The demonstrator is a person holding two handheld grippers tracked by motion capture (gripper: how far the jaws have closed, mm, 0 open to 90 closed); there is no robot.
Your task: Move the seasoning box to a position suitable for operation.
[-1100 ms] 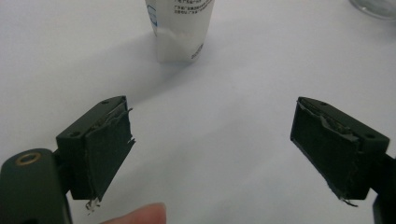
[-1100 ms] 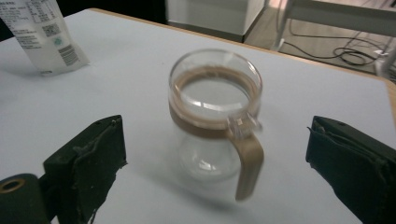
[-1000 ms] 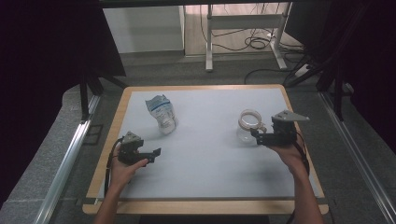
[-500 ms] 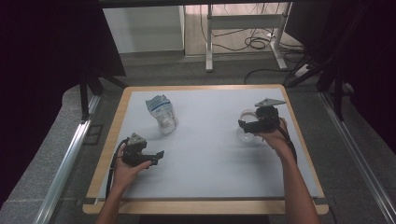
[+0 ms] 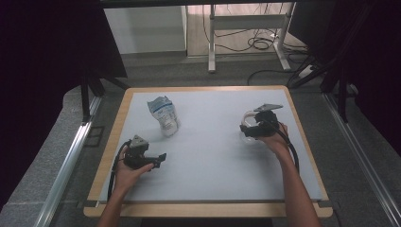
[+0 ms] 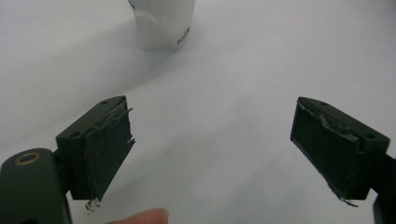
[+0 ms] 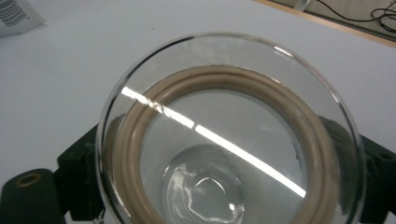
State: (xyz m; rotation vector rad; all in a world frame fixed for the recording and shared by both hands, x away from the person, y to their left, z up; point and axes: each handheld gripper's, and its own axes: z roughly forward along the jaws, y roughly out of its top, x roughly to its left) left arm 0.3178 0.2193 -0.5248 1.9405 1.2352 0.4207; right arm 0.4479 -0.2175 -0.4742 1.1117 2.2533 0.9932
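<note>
A round glass lid (image 7: 229,107) with a beige seal ring sits between the jaws of my right gripper (image 7: 229,186), which press against its two sides. In the high view this right gripper (image 5: 247,130) holds the glass lid (image 5: 246,118) at the right of the white table (image 5: 213,165). My left gripper (image 5: 162,159) rests low at the front left, open with nothing between its jaws. A crumpled white and blue pouch (image 5: 164,116) stands beyond it. The left gripper view shows the left gripper (image 6: 210,149) wide open, with the pouch (image 6: 163,23) ahead.
The table has a wooden rim (image 5: 208,208). Desk legs and cables (image 5: 255,42) lie on the floor behind it. A corner of the pouch (image 7: 14,16) shows at the top left of the right gripper view.
My right gripper moved forward and left from beside the glass lid onto it, and its jaws now stand around it. The left gripper shifted slightly right.
</note>
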